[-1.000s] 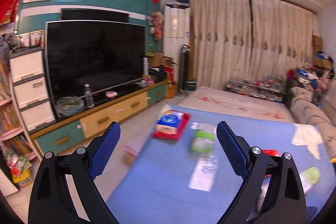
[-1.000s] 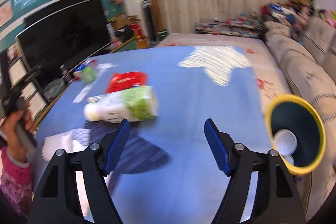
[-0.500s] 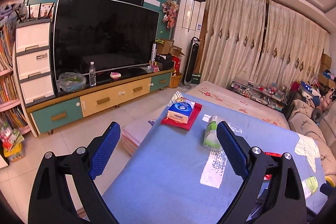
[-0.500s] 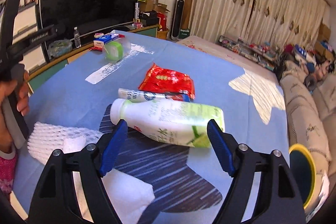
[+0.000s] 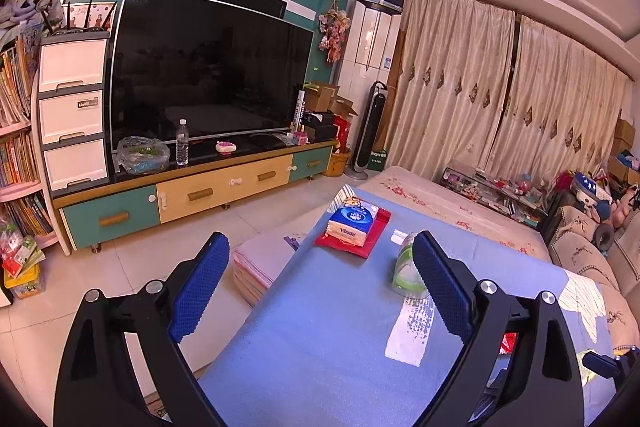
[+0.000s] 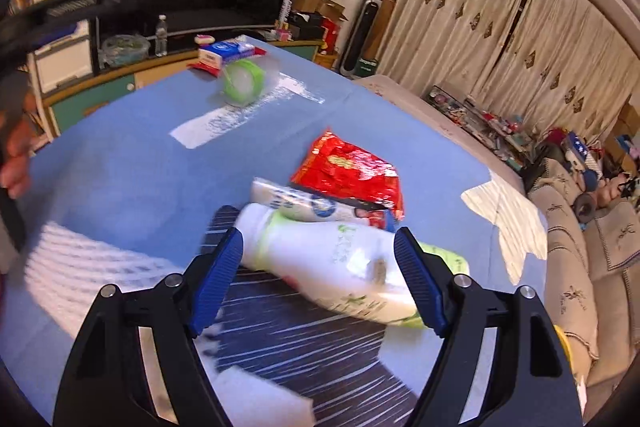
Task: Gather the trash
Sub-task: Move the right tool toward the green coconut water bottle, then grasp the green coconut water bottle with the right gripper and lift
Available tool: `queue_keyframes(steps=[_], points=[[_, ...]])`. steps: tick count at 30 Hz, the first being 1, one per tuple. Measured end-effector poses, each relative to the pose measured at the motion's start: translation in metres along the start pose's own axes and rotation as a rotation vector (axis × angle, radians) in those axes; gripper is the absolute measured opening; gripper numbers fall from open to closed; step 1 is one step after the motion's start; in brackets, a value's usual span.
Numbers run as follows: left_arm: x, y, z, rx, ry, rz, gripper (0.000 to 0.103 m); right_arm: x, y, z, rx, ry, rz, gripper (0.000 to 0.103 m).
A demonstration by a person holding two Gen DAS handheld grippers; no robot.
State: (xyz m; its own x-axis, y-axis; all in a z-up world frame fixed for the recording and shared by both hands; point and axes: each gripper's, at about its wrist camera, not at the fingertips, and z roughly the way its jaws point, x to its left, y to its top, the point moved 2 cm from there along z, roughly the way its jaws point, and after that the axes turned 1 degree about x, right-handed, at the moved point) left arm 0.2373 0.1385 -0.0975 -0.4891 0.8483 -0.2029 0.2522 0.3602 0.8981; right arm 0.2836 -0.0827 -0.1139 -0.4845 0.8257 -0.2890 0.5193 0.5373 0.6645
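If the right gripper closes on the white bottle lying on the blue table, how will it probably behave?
The white bottle lies on its side, so a nudge may roll it. Its smooth plastic looks slippery. It is probably light, though its contents cannot be seen.

A: How does the right gripper (image 6: 318, 281) stand?

B: Tipped steeply down, its 2 blue-padded jaws spread wide. The left pad sits right at what lies between them, the right pad just beside it. Neither visibly presses.

A: And the left gripper (image 5: 320, 291)?

B: Tilted only slightly down, its 2 jaws also wide apart, with nothing between the pads.

A: Any of the person showing?

B: In the right wrist view, a hand (image 6: 16, 143) at the left edge, blurred, fingers wrapped round the left gripper's dark handle. A black corner of the right gripper shows at the lower right edge of the left wrist view.
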Motion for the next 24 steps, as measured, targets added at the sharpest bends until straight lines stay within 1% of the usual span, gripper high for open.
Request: queue_keyframes(steps=[1,5,6,7,9,10,11,13,15,16,17,19,21,23,24], points=[[0.0,0.0,-0.001,-0.004,0.003,-0.002,0.092,-0.006,0.004,0.004,-0.002,-0.004,0.016,0.075],[0.001,-0.002,-0.001,0.004,0.009,0.0,0.092,-0.032,0.019,0.027,0.006,-0.081,0.072,0.075],[0.0,-0.003,-0.001,0.006,0.008,0.003,0.092,-0.043,0.022,0.035,0.028,-0.1,0.102,0.075],[-0.001,-0.003,-0.001,0.006,0.008,0.007,0.092,-0.051,0.024,0.041,0.039,-0.092,0.129,0.075],[-0.003,-0.004,-0.001,0.006,0.007,0.016,0.092,-0.072,0.025,0.047,0.096,0.001,0.197,0.076],[-0.003,-0.004,-0.001,0.007,0.005,0.018,0.092,-0.079,0.025,0.048,0.111,0.046,0.213,0.076],[-0.004,-0.004,-0.001,0.009,0.004,0.019,0.092,-0.09,0.024,0.046,0.123,0.109,0.231,0.078],[-0.005,-0.003,-0.001,0.015,0.0,0.018,0.092,-0.107,0.024,0.045,0.152,0.228,0.253,0.081],[-0.005,-0.004,-0.001,0.015,-0.001,0.02,0.092,-0.124,0.027,0.042,0.158,0.344,0.245,0.081],[-0.006,-0.004,-0.002,0.014,0.001,0.023,0.092,-0.131,0.03,0.041,0.149,0.354,0.218,0.081],[-0.006,-0.005,-0.002,0.014,0.002,0.025,0.092,-0.136,0.032,0.042,0.145,0.339,0.196,0.082],[-0.008,-0.006,-0.002,0.016,0.003,0.031,0.092,-0.149,0.037,0.051,0.173,0.316,0.187,0.083],[-0.01,-0.005,-0.002,0.013,0.004,0.04,0.092,-0.163,0.041,0.064,0.199,0.356,0.249,0.083],[-0.011,-0.005,-0.004,0.0,0.003,0.047,0.092,-0.168,0.043,0.077,0.227,0.422,0.304,0.083],[-0.012,-0.004,-0.006,-0.011,0.002,0.051,0.092,-0.168,0.042,0.081,0.237,0.438,0.317,0.083]])
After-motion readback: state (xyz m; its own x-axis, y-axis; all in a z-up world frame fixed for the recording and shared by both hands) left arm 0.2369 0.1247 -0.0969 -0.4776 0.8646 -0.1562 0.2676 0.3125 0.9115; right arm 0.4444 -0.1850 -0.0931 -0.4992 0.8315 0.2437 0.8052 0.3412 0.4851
